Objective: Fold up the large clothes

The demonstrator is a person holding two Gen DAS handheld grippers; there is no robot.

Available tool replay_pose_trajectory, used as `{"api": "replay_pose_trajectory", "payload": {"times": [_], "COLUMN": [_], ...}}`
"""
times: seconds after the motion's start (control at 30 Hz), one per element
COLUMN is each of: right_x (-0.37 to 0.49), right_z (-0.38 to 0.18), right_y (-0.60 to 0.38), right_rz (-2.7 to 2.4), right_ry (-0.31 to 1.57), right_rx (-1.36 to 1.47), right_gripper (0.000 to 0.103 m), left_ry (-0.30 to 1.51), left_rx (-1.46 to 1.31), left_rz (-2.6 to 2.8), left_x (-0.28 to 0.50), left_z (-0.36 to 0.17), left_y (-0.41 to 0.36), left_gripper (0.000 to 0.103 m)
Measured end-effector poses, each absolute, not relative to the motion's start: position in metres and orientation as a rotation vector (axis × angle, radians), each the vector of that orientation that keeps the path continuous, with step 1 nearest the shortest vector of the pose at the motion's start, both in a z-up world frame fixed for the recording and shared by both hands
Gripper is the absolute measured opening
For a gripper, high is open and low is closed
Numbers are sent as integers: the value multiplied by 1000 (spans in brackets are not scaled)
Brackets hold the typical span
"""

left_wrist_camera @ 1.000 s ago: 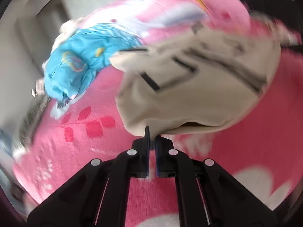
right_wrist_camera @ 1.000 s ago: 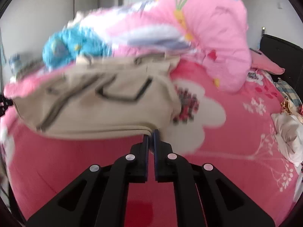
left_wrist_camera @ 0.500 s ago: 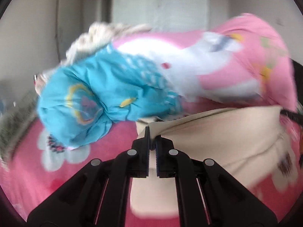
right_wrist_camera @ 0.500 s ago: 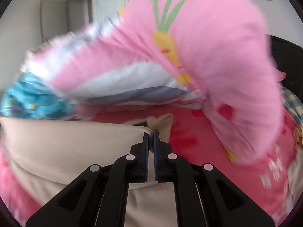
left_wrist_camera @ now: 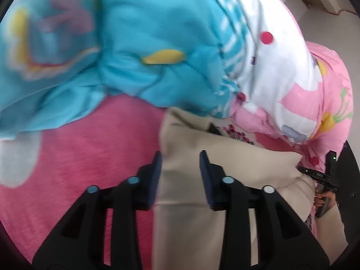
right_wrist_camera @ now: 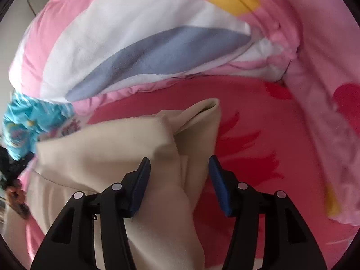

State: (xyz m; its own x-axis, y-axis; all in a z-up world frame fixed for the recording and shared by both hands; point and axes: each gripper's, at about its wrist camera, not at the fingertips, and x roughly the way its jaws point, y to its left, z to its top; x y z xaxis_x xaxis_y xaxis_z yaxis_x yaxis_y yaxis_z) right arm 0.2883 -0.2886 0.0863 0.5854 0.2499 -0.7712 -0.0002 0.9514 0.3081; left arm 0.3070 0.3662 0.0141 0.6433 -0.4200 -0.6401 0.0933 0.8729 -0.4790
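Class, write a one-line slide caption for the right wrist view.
Right tongs opening over the folded beige garment on the pink floral bedsheet.

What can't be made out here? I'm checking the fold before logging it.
- Beige garment: near part cut off by the left wrist view's bottom edge, behind the left gripper.
- Its far edge: tucked under the blue quilt.
- Right wrist view: fold layers bunched; garment type unclear.
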Motion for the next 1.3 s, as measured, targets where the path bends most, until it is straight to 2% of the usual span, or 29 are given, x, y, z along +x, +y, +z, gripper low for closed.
{"api": "replay_pose_trajectory", "payload": {"times": [0.03,0.07,0.1,0.13,0.17,0.2,0.23,0.4,0.57,0.67,0.7,0.73,0.83,0.97,1.0,1.03,1.17,1.3], "right_x": [286,285,286,289,285,281,273,221,245,250,254,258,283,305,304,302,271,227], "right_z": [83,80,76,75,76,78,84,113,112,120,123,125,118,106,106,106,117,154], "right_y": [-290,-291,-294,-297,-297,-296,-294,-285,-289,-294,-289,-287,-275,-268,-263,-258,-249,-258], "right_rz": [175,187,190,196,195,174,188,230,230,211,232,240,234,256,275,275,254,253], "right_ry": [921,917,920,916,891,873,828,637,727,710,703,704,771,829,808,795,738,558], "right_rx": [326,350,381,401,406,380,357,367,392,384,359,341,251,254,251,227,243,248], "right_gripper": [53,53,53,46,24,9,0,0,0,13,30,41,42,42,34,9,8,8], "left_ry": [839,868,899,923,926,910,862,666,656,640,636,636,644,654,656,658,632,558], "left_rx": [-387,-355,-349,-371,-388,-388,-374,-301,-234,-262,-264,-263,-283,-300,-294,-292,-264,-230], "left_rz": [-284,-256,-252,-272,-275,-257,-252,-283,-300,-314,-316,-315,-310,-306,-303,-302,-308,-319], "left_x": [314,321,330,336,336,334,325,275,281,286,285,285,285,283,284,283,273,255], "left_z": [13,10,5,0,-1,1,8,42,64,67,67,66,61,59,58,58,65,83], "left_y": [359,353,351,349,348,348,348,344,328,323,324,325,325,330,329,330,327,326], "left_gripper": [46,47,46,37,28,15,10,9,8,8,8,8,8,8,8,8,8,8]}}
